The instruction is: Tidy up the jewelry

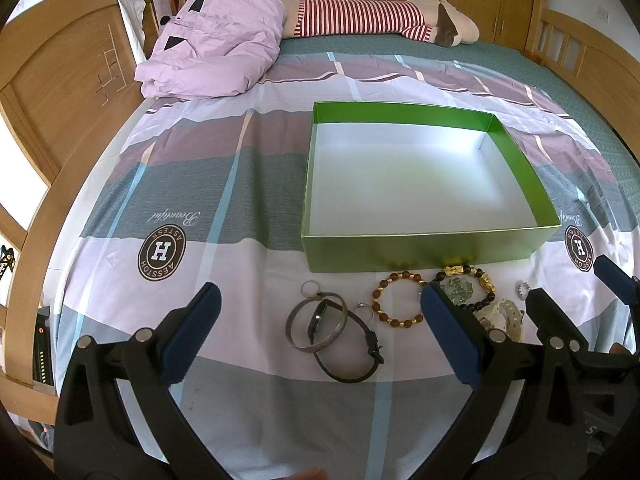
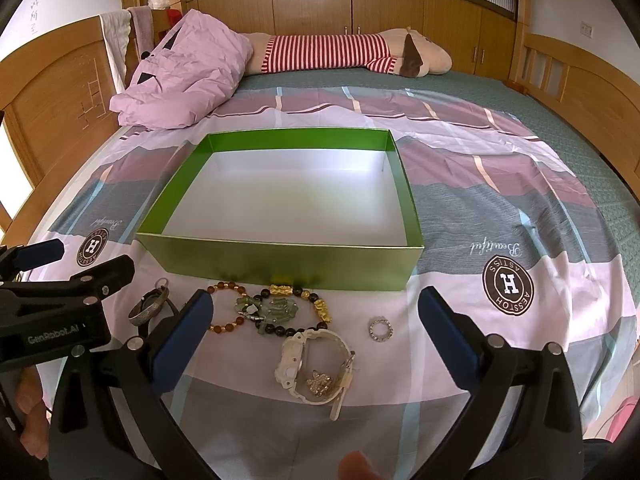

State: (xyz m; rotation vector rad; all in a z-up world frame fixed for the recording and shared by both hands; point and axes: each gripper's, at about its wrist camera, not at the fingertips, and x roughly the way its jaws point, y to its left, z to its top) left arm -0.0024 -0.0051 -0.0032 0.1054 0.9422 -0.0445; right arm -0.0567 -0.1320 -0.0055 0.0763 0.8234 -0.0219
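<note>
Before green box [image 2: 280, 266] near wall: jewelry row, possibly touching it; left gripper [image 1: 320, 312], right gripper [image 2: 316, 310] spread, empty.

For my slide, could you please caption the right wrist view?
Open right gripper over white watch and bracelets, before an empty green box.

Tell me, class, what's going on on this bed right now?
A person holds a hand-held gripper in each hand over a bed. The left hand-held gripper and right hand-held gripper are both open and hold nothing. The green box is empty. In front of it lie a silver bangle, black watch, amber bead bracelet, gold-and-black bracelet, white watch and small ring. Nothing is sorted yet.
</note>
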